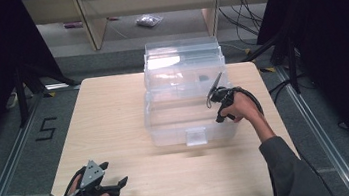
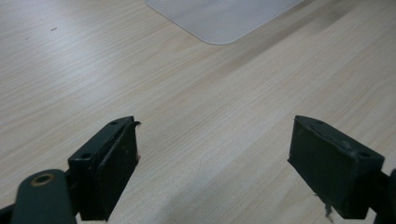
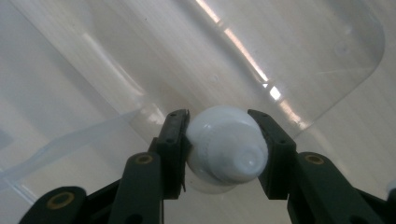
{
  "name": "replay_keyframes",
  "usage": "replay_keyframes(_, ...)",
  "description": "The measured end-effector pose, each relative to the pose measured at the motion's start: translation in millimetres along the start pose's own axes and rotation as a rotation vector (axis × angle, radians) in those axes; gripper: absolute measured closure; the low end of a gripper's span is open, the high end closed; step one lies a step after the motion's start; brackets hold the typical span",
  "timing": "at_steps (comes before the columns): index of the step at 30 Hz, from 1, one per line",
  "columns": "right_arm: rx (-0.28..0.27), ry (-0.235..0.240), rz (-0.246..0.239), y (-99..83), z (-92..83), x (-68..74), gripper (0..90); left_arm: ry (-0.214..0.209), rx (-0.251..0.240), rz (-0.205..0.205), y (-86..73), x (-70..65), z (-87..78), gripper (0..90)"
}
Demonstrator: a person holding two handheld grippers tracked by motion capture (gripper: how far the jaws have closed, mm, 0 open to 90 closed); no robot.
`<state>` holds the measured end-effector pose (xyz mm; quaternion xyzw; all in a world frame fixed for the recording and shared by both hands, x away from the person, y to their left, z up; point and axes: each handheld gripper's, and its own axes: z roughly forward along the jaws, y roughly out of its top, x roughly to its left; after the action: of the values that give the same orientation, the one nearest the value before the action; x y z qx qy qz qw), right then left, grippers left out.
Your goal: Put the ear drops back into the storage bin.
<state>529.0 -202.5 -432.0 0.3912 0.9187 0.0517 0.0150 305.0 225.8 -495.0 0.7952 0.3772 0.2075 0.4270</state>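
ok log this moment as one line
right gripper: shut on white bottle | over clear box | left gripper: open, holding nothing, above table

A pale wood-grain surface [image 1: 116, 135] with rounded corners stands on a grey floor [image 1: 9, 163]. On it, right of centre toward the far edge, sits a clear plastic bin [image 1: 190, 121], lid raised. The near and left parts of the surface are bare wood.
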Motion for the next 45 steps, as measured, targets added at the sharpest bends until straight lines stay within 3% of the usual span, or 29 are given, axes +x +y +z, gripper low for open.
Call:
replay_keyframes(3, -0.016, -0.005, -0.033, -1.2, 0.5, -2.4, 59.9, 0.000, 0.000, 0.000, 0.1, 0.0, 0.0, 15.1)
replay_keyframes(4, -0.038, -0.012, -0.111, -0.3, 1.9, -7.3, 59.9, 0.000, 0.000, 0.000, 0.1, 0.1, -0.1, 15.1)
replay_keyframes(6, 0.000, -0.011, -0.017, -1.1, 0.4, -1.7, 59.9, 0.001, -0.002, -0.001, 0.1, 0.1, -0.1, 15.1)
replay_keyframes(7, 0.002, -0.024, -0.038, -1.4, 0.4, -3.5, 59.9, 0.001, -0.001, -0.002, 0.1, 0.0, -0.1, 15.1)
replay_keyframes(10, 0.016, -0.025, -0.027, -1.9, -0.4, -1.9, 59.9, 0.001, 0.000, -0.001, 0.0, -0.1, -0.1, 15.1)
replay_keyframes(13, 0.014, -0.030, -0.047, -2.6, -0.1, -3.2, 59.8, 0.000, 0.000, 0.000, 0.0, 0.0, 0.0, 15.1)
replay_keyframes(16, 0.022, -0.026, -0.013, -3.2, -2.6, -1.4, 58.3, 0.001, -0.001, -0.001, 0.1, -0.1, -0.1, 15.1)
replay_keyframes(17, -0.007, -0.029, -0.061, -3.7, -1.6, -4.6, 55.5, 0.001, -0.001, -0.002, 0.1, -0.1, -0.1, 15.1)
replay_keyframes(18, 0.003, -0.027, -0.037, -3.2, -3.2, -2.5, 55.1, 0.001, 0.000, -0.001, 0.1, 0.0, -0.1, 15.1)
replay_keyframes(21, 0.001, -0.021, -0.025, -2.7, -5.3, -1.1, 52.3, 0.001, -0.001, -0.001, 0.1, -0.1, -0.1, 15.1)
replay_keyframes(24, -0.027, -0.023, 0.000, -3.0, -8.0, 0.2, 45.0, 0.001, -0.001, 0.000, 0.1, 0.0, -0.1, 15.1)
replay_keyframes(27, -0.053, -0.026, -0.020, -3.5, -9.6, -1.4, 44.2, 0.000, 0.000, 0.000, 0.0, -0.1, 0.1, 15.1)
replay_keyframes(28, -0.046, -0.028, 0.003, -3.1, -12.2, 0.6, 43.3, 0.002, -0.001, 0.000, 0.0, -0.3, 0.2, 15.1)
replay_keyframes(33, -0.083, -0.044, -0.021, -2.8, -21.4, 1.2, 41.0, 0.001, 0.000, -0.001, 0.1, -0.1, 0.1, 15.1)
replay_keyframes(34, -0.073, -0.039, 0.000, -2.7, -23.8, 3.0, 40.8, 0.000, 0.000, -0.001, 0.0, -0.2, 0.1, 15.1)
replay_keyframes(35, -0.085, -0.043, -0.018, -3.0, -25.2, 2.4, 40.7, 0.000, -0.001, 0.001, 0.1, -0.2, 0.1, 15.1)
replay_keyframes(37, -0.083, -0.042, -0.005, -2.8, -28.8, 4.2, 39.7, 0.001, 0.000, -0.002, 0.0, -0.1, 0.0, 15.1)
replay_keyframes(40, -0.111, -0.045, -0.031, -3.8, -31.6, 5.0, 38.9, 0.001, 0.000, -0.001, 0.0, -0.1, 0.1, 15.1)
replay_keyframes(42, -0.111, -0.046, -0.038, -4.7, -32.0, 4.9, 38.7, -0.001, 0.000, 0.001, 0.0, -0.2, 0.1, 15.1)
replay_keyframes(43, -0.092, -0.040, -0.010, -4.7, -33.8, 7.5, 38.7, 0.001, -0.001, 0.001, 0.0, -0.3, 0.3, 15.1)
replay_keyframes(45, -0.099, -0.034, -0.026, -4.6, -33.6, 7.4, 38.6, 0.000, 0.009, 0.010, 0.2, 0.6, -0.4, 15.1)
